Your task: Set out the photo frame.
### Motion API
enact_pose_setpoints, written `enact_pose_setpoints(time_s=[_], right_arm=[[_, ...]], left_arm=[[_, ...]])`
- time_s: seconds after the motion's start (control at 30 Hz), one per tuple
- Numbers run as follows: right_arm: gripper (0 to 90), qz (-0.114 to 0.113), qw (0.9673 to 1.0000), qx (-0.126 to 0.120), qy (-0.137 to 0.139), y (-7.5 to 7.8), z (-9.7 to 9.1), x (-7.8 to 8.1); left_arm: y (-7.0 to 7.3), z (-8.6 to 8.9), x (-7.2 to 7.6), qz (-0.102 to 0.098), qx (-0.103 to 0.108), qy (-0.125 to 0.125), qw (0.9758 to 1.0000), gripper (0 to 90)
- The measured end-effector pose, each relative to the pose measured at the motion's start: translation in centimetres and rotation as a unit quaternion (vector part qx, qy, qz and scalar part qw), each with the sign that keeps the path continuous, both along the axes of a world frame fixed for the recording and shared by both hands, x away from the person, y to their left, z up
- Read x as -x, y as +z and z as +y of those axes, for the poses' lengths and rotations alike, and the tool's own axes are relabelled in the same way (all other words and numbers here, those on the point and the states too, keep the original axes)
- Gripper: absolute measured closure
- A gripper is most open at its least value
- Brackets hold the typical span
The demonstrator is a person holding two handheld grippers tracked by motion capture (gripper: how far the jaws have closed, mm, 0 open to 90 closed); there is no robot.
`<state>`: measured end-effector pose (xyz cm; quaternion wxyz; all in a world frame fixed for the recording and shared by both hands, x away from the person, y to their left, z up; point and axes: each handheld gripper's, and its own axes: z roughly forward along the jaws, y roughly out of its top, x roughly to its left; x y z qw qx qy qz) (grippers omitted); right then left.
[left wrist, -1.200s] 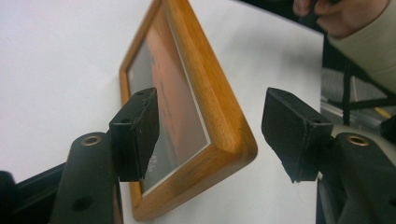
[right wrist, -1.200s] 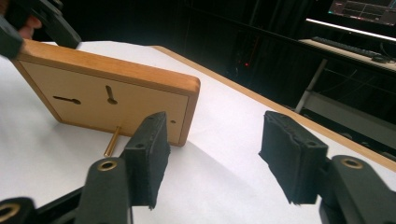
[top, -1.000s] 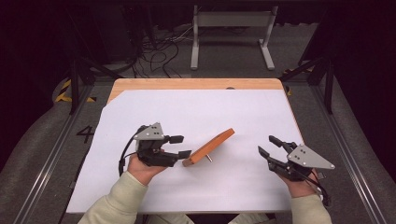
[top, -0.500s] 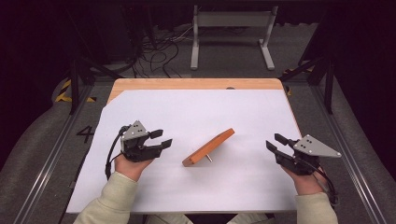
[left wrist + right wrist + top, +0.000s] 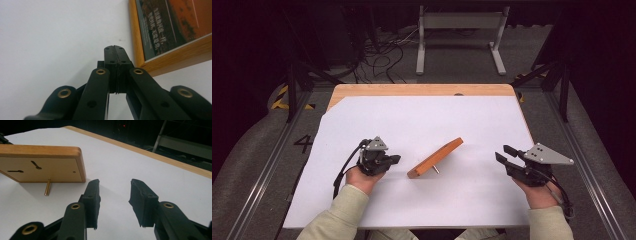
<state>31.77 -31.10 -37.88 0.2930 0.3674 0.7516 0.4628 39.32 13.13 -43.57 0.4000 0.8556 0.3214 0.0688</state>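
Observation:
A wooden picture frame point(image 5: 435, 157) stands tilted on the white sheet point(image 5: 412, 125), propped on a small brass peg point(image 5: 47, 188). Its pale back point(image 5: 42, 165) faces my right gripper and its glazed front point(image 5: 175, 27) faces my left one. My left gripper point(image 5: 395, 160) rests low on the sheet just left of the frame, apart from it. Its jaws have just been closing and now meet with nothing between them point(image 5: 115, 48). My right gripper point(image 5: 504, 153) stays open to the right of the frame. Its jaws point(image 5: 115, 186) have narrowed a little and hold nothing.
The sheet covers a wooden table whose far edge point(image 5: 422, 90) shows bare. Behind the table stand a grey metal support point(image 5: 459, 22) and loose cables point(image 5: 384, 50) on the dark floor. Metal rails point(image 5: 262, 175) run along both sides.
My left gripper has drawn back leftward from the frame's near end, sunk toward the sheet and closed its jaws. The right gripper has barely moved. The frame has kept its place.

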Motion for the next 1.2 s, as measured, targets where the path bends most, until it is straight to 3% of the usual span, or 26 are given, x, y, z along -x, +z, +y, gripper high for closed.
enact_pose_setpoints(time_s=[0.13, 0.27, 0.4, 0.53, 0.7, 0.97, 1.2], right_arm=[[58.7, -0.007, 1.0, 0.0, 0.002, -0.1, 0.0, 0.0], [58.7, -0.005, 1.0, -0.002, 0.003, -0.1, -0.1, 0.0], [58.8, -0.008, 1.0, -0.002, 0.006, -0.1, -0.1, 0.1], [58.9, -0.007, 0.9999, -0.004, 0.007, -0.1, -0.1, 0.1], [58.9, -0.007, 0.9999, -0.004, 0.008, -0.1, 0.0, 0.1], [61.4, -0.007, 0.9999, -0.004, 0.009, -0.1, -0.1, 0.2], [63.9, 0.001, 0.9999, -0.006, 0.009, 0.1, 0.1, 0.2]], left_arm=[[-0.8, -1.0, -0.1, 0.015, -0.009, -0.015, 0.9997, 89.8], [-1.5, -1.8, 0.2, 0.046, -0.019, -0.055, 0.9973, 89.8], [-1.4, -2.2, 0.4, 0.044, -0.023, -0.06, 0.997, 89.8], [-1.5, -2.3, 0.6, 0.056, -0.016, -0.06, 0.9965, 89.9], [-1.5, -3.3, 1.4, 0.074, -0.016, -0.089, 0.9932, 89.9], [-1.6, -6.0, 3.0, 0.078, -0.014, -0.141, 0.9867, 89.8], [-1.6, -7.9, 3.5, 0.077, -0.004, -0.157, 0.9845, 89.7]])
